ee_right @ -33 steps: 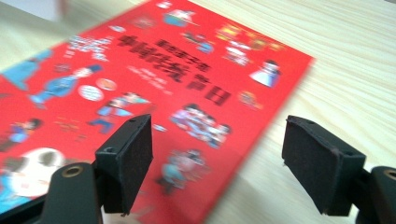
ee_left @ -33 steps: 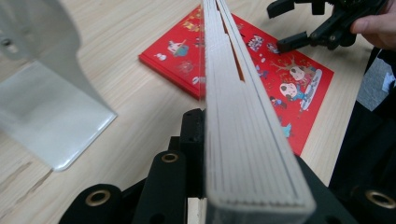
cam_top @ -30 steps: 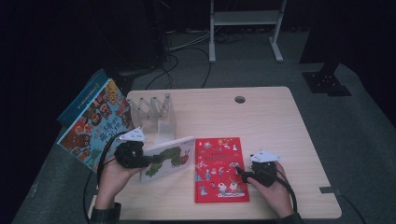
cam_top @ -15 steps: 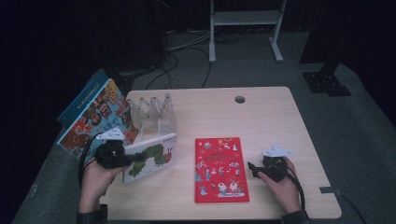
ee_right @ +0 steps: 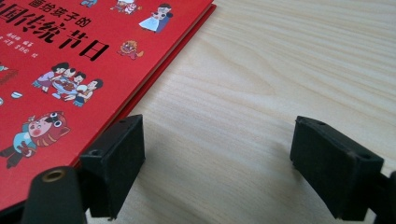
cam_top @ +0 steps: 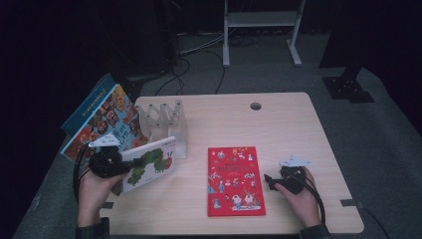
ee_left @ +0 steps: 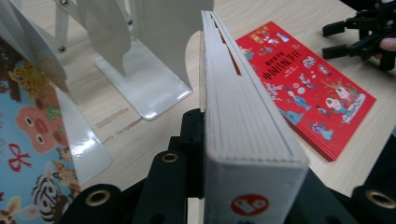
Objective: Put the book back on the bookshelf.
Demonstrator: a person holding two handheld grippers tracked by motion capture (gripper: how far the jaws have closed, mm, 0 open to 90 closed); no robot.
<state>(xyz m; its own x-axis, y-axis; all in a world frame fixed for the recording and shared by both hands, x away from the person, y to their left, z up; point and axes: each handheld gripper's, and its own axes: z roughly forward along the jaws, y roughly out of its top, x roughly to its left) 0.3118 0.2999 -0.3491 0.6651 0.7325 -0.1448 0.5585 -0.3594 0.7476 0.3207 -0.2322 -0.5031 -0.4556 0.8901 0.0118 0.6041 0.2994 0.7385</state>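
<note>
My left gripper [cam_top: 115, 167] is shut on a thick white board book with a green caterpillar cover [cam_top: 152, 162], held tilted above the table's left part. In the left gripper view the board book [ee_left: 243, 126] stands edge-on between the black jaws. A red picture book [cam_top: 234, 181] lies flat at the table's middle front. My right gripper [cam_top: 268, 180] rests just right of it, and its jaws have just been opening. In the right gripper view its pads [ee_right: 116, 156] stand wide apart over bare wood, the left one at the edge of the red picture book [ee_right: 70, 60].
A white book rack [cam_top: 166, 122] stands at the back left of the wooden table [cam_top: 288, 129], close beside the held book. A blue illustrated book [cam_top: 102, 119] leans at the rack's left end. A cable hole [cam_top: 256, 106] sits near the far edge.
The left gripper carried the caterpillar book leftward, away from the red book and toward the rack. The right gripper drew back to the right off the red book's edge and its jaws spread.
</note>
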